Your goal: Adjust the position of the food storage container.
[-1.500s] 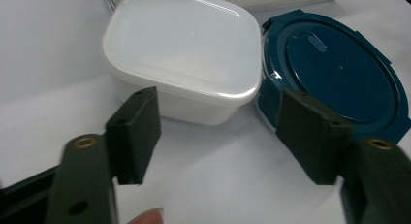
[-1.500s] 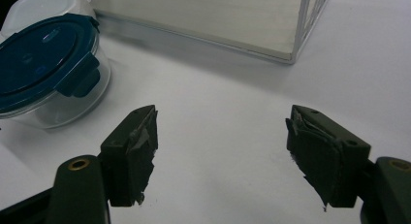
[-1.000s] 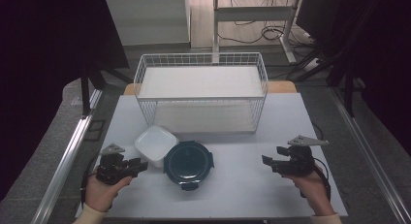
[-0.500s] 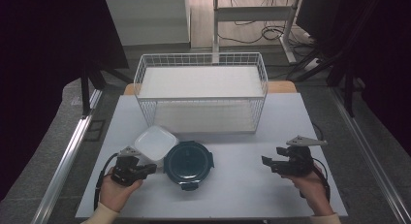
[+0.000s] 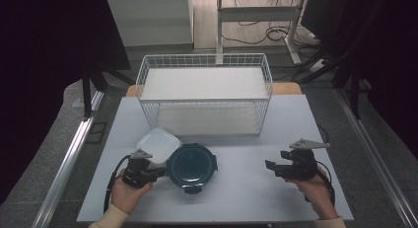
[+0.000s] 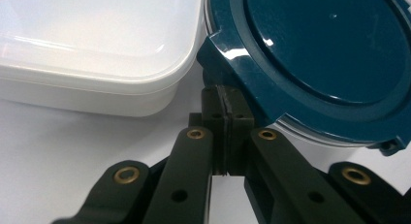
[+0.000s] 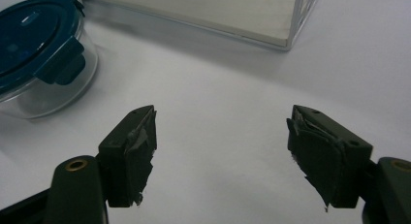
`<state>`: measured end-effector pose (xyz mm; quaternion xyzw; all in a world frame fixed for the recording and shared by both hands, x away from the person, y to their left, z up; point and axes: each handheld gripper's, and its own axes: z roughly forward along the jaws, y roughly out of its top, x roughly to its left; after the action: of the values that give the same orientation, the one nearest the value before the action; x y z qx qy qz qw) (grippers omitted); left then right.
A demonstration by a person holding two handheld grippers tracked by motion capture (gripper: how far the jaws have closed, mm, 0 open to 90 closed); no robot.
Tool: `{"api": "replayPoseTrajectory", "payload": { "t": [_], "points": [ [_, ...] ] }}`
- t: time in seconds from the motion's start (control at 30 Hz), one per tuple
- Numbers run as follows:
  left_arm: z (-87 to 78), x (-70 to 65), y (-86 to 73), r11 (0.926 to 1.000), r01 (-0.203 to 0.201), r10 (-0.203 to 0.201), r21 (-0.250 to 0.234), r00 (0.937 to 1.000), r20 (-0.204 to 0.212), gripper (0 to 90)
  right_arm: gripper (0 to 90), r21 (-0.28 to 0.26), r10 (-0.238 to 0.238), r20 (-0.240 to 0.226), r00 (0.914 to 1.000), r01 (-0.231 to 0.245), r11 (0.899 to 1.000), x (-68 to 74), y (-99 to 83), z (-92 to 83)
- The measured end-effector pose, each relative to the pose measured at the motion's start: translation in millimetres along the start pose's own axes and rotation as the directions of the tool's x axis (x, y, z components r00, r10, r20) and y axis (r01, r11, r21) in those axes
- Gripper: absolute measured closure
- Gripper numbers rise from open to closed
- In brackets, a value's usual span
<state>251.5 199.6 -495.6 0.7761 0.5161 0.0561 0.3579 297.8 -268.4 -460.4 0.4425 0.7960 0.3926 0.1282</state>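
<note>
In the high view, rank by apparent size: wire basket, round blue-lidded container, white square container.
1. Wire basket, by far the largest.
2. Round blue-lidded container.
3. White square container, partly hidden by the round one, so this gap is unsure.

You have a white table under everything. Behind it, cables trail over the floor

Right gripper gapes over table; lidded container, perhaps glass, beyond.

The left gripper view cuts the round container's blue lid off at top and right, and the white tub at top and left; whether the jaws touch the lid's tab is unclear.
</note>
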Motion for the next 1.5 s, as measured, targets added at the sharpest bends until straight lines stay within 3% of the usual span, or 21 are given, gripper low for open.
{"api": "replayPoseTrajectory", "payload": {
  "t": [0.33, 0.73, 1.03, 1.5],
  "points": [
    [-0.7, -0.5, 3.0, 0.9998, 0.013, -0.013, -0.013, 0.9999, 0.007, 90.0, 25.8, 0.013, -0.01, -0.012, 0.9999, 0.011, 1.0, 2.6, -0.3, 4.4],
    [2.2, -5.7, 6.2, 0.9999, 0.01, -0.011, -0.007, 0.9998, -0.017, 90.0, 25.8, 0.015, -0.008, -0.014, 0.9999, 0.008, 1.0, 3.6, 0.4, 5.0],
    [6.5, -10.0, 9.6, 0.9999, 0.015, -0.015, -0.003, 0.9997, 0.022, 90.0, 25.9, 0.016, -0.011, -0.02, 0.9997, 0.011, 1.0, 4.6, 1.4, 5.4],
    [15.0, -18.7, 16.0, 1.0, 0.005, -0.005, -0.001, 0.9992, 0.04, 90.0, 25.8, 0.014, -0.014, -0.024, 0.9996, 0.014, 1.0, 6.1, 2.5, 5.7]
  ]
}}
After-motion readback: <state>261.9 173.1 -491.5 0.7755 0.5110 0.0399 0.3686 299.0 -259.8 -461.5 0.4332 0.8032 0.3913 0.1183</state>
